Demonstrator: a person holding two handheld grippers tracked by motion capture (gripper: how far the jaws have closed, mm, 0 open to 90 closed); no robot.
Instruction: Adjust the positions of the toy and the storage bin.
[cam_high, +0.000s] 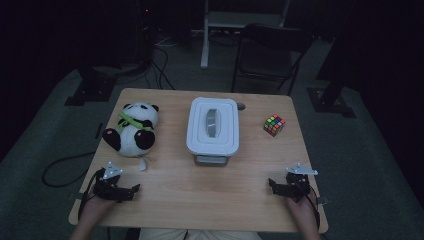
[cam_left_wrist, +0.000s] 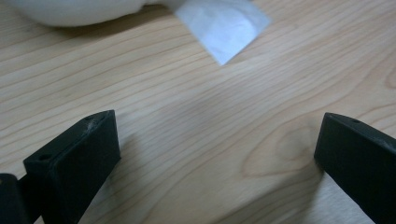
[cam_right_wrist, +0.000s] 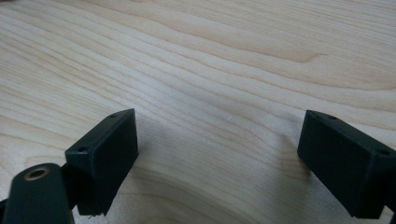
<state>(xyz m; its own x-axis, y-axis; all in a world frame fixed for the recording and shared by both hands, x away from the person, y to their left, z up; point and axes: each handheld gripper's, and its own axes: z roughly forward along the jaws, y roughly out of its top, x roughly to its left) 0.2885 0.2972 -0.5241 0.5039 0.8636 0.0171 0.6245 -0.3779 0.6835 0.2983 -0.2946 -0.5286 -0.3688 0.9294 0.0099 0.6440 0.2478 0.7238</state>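
Both grippers rested on the wooden table, jaws apart and holding nothing.

In the high view the left gripper (cam_high: 134, 190) sat at the lower left of the frame and the right gripper (cam_high: 271, 183) at the lower right, each held by a hand coming in from the bottom edge, both low over the table (cam_high: 210, 185). In each gripper view the two black jaws stood wide with bare wood between them. Nearest the left gripper was a toy panda (cam_high: 132, 128), lying at the left of the table just above it, its white tag (cam_left_wrist: 223, 25) near the top of the left gripper view. A white lidded box (cam_high: 213, 125) stood at the centre, and a colour cube (cam_high: 274, 124) lay at the upper right, well apart from the right gripper.
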